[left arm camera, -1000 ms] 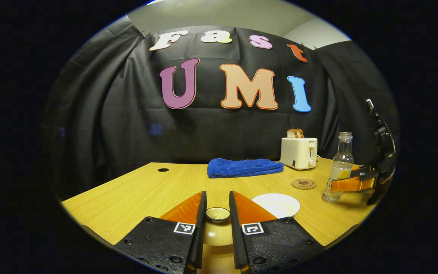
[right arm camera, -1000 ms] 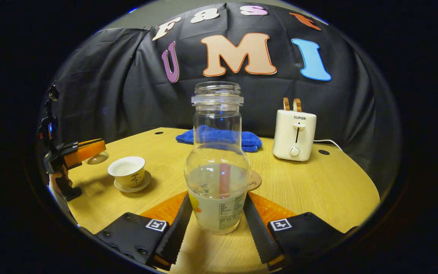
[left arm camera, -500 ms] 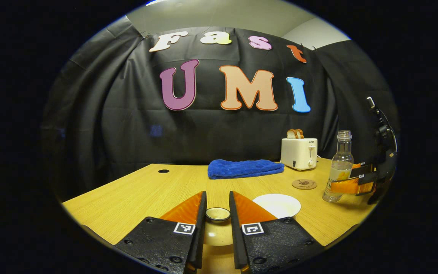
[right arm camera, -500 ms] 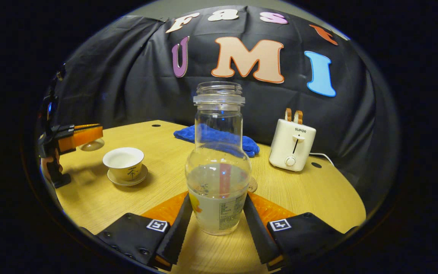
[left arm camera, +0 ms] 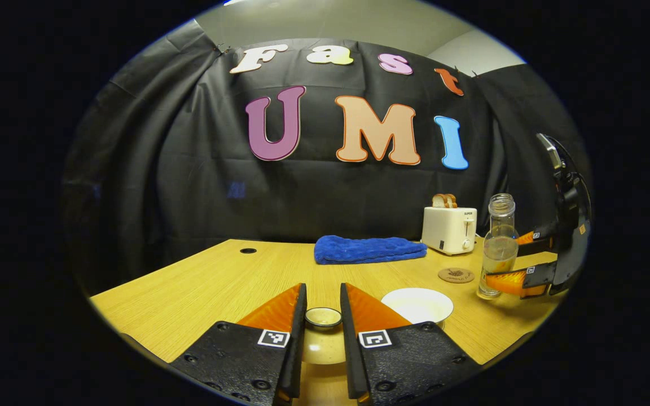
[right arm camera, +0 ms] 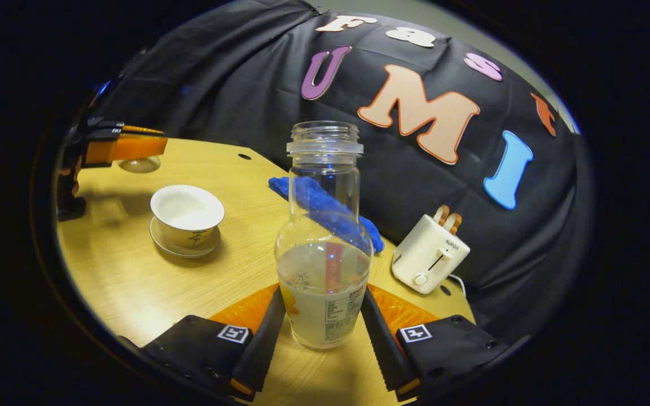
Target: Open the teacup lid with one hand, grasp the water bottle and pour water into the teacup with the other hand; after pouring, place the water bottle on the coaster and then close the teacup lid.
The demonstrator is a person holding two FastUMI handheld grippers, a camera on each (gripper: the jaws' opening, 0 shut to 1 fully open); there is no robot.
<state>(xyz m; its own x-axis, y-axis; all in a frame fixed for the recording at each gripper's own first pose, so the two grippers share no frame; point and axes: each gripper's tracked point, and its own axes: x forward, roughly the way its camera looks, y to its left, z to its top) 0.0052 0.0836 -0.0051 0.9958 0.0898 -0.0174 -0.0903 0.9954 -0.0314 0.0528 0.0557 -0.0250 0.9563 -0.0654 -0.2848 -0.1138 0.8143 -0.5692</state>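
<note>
My right gripper, clamped on the water bottle, has lifted and begun tilting it toward the uncovered teacup, while my left gripper keeps the lid pinched aside: pouring imminent.

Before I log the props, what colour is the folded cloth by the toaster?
Bright blue cloth, clearest in the left gripper view.

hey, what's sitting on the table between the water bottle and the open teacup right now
Nothing: in the right gripper view, bare wooden table runs from the water bottle to the teacup.
</note>
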